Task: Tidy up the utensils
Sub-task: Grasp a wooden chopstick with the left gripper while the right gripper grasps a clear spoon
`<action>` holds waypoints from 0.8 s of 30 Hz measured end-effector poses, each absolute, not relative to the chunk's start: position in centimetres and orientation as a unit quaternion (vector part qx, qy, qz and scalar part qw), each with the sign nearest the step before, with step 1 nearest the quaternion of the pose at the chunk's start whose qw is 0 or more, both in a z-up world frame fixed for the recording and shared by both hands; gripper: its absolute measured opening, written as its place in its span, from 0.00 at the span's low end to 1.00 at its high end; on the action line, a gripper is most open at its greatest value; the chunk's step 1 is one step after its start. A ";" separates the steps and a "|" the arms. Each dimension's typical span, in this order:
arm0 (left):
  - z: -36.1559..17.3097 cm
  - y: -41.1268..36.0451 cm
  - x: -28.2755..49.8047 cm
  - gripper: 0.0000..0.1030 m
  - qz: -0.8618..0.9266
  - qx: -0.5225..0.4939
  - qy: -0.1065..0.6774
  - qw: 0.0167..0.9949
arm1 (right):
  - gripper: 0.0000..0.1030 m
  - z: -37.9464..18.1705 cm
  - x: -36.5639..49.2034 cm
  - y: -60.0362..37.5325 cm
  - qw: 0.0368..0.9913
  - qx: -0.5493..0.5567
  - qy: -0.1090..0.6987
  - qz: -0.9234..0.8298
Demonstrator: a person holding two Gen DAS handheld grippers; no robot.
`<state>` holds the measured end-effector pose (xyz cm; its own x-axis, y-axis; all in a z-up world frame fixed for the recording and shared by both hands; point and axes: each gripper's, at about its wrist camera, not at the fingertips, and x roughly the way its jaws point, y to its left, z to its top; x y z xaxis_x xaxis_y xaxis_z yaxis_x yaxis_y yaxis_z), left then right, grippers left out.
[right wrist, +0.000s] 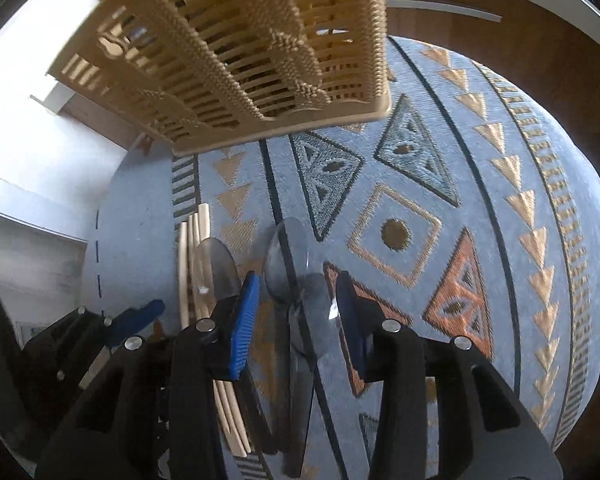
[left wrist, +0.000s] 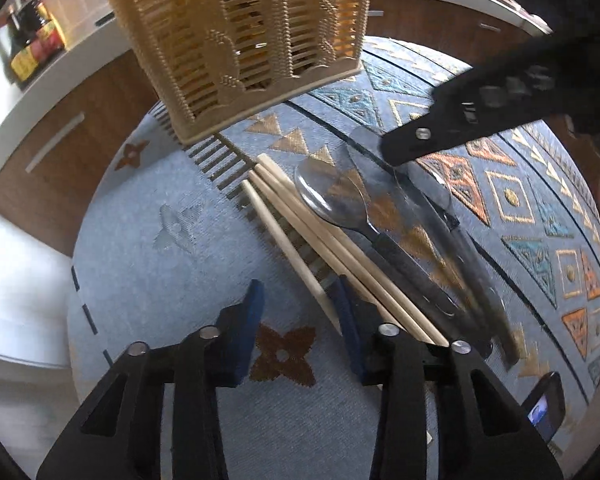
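Hovering over the patterned rug (left wrist: pixel 148 248), left gripper (left wrist: pixel 298 320) has its blue-padded fingers (left wrist: pixel 252 320) spread wide, nothing between them; the right-hand pad sits just beside the near ends of the wooden chopsticks (left wrist: pixel 300 236), contact unclear. Right gripper (right wrist: pixel 296 312) also wide open, fingers (right wrist: pixel 246 320) straddling the clear plastic spoons (right wrist: pixel 288 264) from above, not clamped on anything; cannot tell if the pads touch the spoon bowls. In the left wrist view it reaches in from the right, tip over the spoon bowls. Utensils lie side by side on the rug: chopsticks in a bundle, then clear spoons with dark handles (left wrist: pixel 412 264) next to them. Beige slatted utensil basket (left wrist: pixel 240 40) stands upright on the rug beyond the utensils, well apart from both grippers; contents cannot be made out through the slats. Sauce bottles (left wrist: pixel 28 40) on the white worktop (left wrist: pixel 4 120) at far left.
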<state>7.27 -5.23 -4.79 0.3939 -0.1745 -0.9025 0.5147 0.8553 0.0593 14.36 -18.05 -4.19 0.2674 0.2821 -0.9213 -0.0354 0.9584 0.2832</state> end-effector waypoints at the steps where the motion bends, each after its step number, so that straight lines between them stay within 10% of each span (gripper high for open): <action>1: -4.6 -5.2 7.1 0.21 -0.212 0.173 0.509 0.816 | 0.36 -4.5 14.6 -17.8 0.788 0.102 0.599 0.102; 11: -4.2 -4.8 8.7 0.23 -0.198 0.156 0.524 0.813 | 0.35 -6.0 15.7 -12.7 0.792 0.036 0.602 0.094; 24: -3.7 -1.1 9.7 0.03 -0.183 0.074 0.514 0.835 | 0.01 -4.6 13.8 -9.4 0.813 0.040 0.570 0.113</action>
